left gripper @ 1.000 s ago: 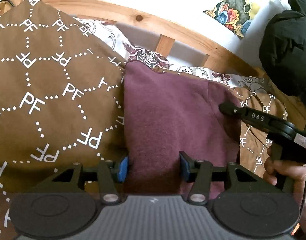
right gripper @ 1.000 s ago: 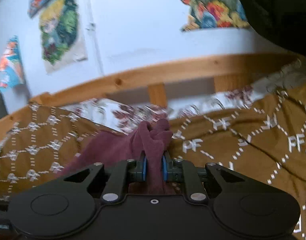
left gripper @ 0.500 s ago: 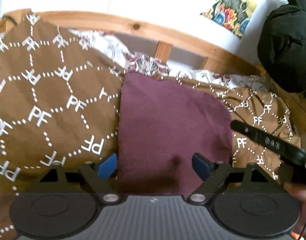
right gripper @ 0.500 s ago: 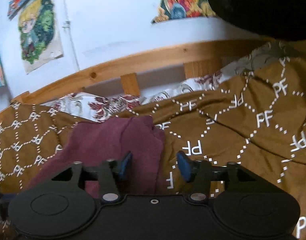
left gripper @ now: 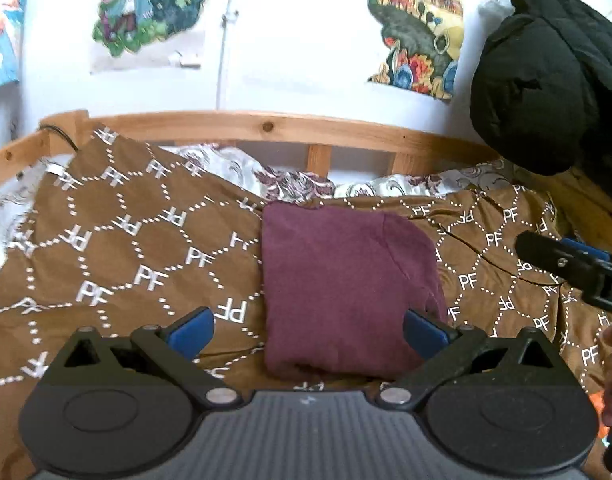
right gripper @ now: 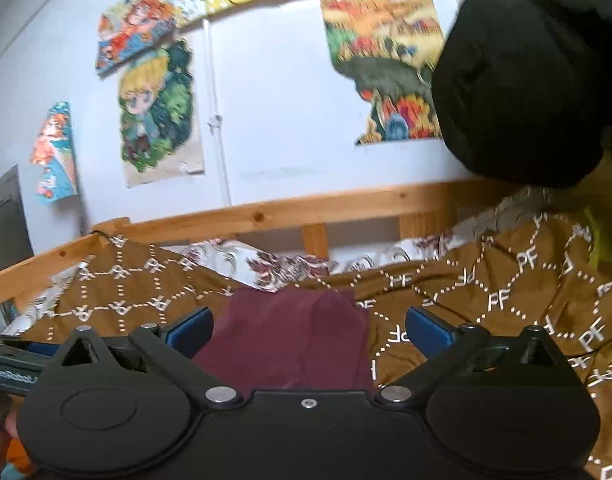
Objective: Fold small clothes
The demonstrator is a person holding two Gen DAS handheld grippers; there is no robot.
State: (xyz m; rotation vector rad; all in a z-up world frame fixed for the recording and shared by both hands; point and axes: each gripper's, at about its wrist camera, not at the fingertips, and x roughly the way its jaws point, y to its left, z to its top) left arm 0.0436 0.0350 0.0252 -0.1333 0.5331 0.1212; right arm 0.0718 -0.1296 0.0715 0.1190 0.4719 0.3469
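We see the folded maroon cloth [left gripper: 346,288] flat on the brown blanket [left gripper: 126,248]; our left tool [left gripper: 308,330] and right tool [right gripper: 310,330] gape wide, holding nothing.

The right gripper [right gripper: 308,330] fills the bottom of the frame, its jaws spread wide with blue pads [right gripper: 192,326] on either side. Between them, at lower centre, a folded maroon cloth [right gripper: 290,340] lies on the brown blanket [right gripper: 506,300]. A wooden rail [right gripper: 266,212] crosses mid-frame. Posters [right gripper: 158,108] hang on the white wall above. A black garment [right gripper: 526,72] hangs at upper right. Part of the left gripper [right gripper: 10,368] shows at the lower left edge.
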